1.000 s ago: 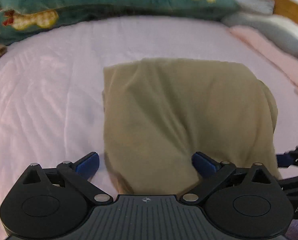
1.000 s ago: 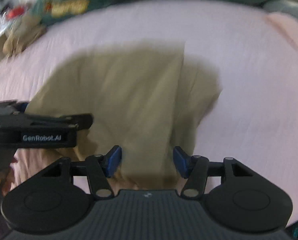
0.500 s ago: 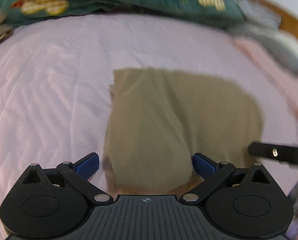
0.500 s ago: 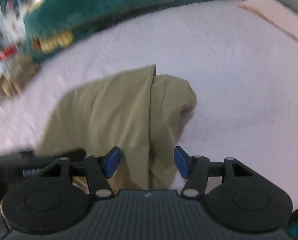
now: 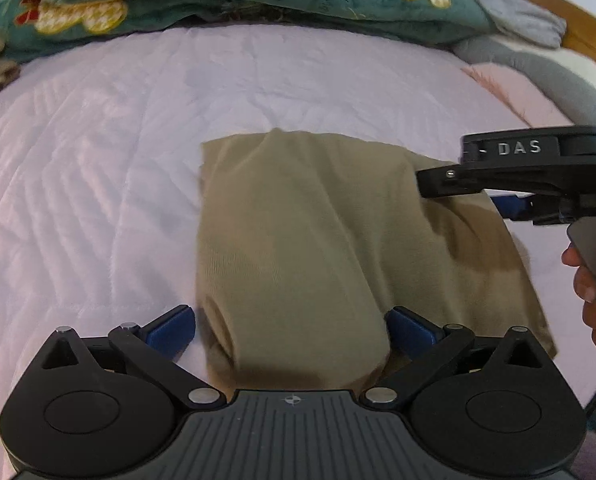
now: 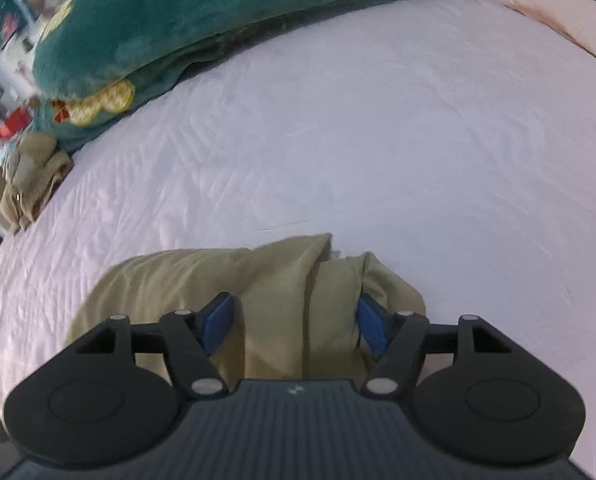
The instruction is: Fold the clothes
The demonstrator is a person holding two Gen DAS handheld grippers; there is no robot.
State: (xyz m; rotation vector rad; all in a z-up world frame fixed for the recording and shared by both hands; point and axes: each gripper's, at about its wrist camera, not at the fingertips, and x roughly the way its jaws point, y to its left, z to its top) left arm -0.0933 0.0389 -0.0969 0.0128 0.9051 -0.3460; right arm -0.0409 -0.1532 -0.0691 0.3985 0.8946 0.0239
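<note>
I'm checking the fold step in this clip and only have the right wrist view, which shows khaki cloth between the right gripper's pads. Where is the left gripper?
Observer: The left gripper is at the near edge of the khaki garment. Its jaws are open, with a bunched fold between them.
Reviewer: Is the garment's far side tidy?
Observer: In the left wrist view its left edge runs straight along the pale sheet, and the whole piece forms a rough rectangle.
Reviewer: And the right gripper from the side?
Observer: The right gripper is over the garment's right edge, with a hand on its handle. Its jaws have just been opening, with cloth between them.
</note>
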